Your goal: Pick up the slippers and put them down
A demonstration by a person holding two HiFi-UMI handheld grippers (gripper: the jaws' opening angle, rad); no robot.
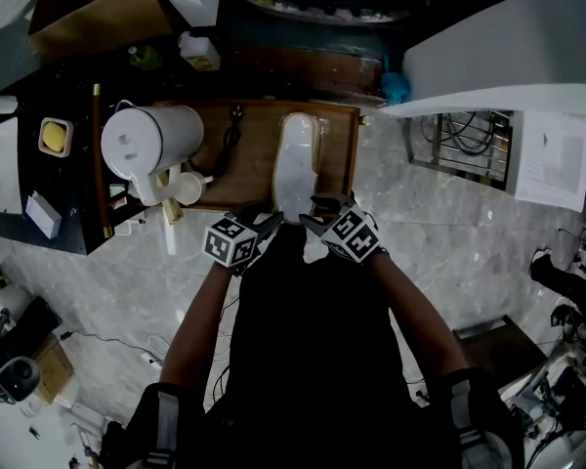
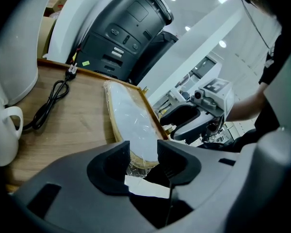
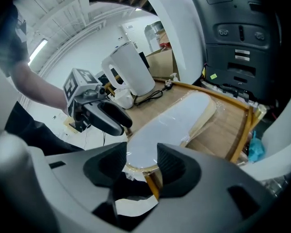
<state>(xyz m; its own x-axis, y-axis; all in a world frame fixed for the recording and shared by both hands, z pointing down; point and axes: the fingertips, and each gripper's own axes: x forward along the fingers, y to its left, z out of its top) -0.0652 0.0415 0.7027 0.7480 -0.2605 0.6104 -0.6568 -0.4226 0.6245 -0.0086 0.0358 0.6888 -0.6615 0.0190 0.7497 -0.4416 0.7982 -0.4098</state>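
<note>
The slippers [image 1: 295, 164], one white bundle in clear film, lie lengthwise on the right half of a wooden tray [image 1: 338, 154], near end over the tray's 6 o'clock edge. At their 9 o'clock lies one black cable [image 1: 227, 145], then one white kettle [image 1: 146, 140], with one white mug [image 1: 188, 188] at the kettle's 5 o'clock; none of these blocks the bundle. Two claws meet at the near end: the left gripper [image 1: 272, 221] at 7 o'clock, the right gripper [image 1: 317, 215] at 5 o'clock. Each has its jaws about half apart, straddling the bundle's rounded end without clamping it; neither lifts it.
</note>
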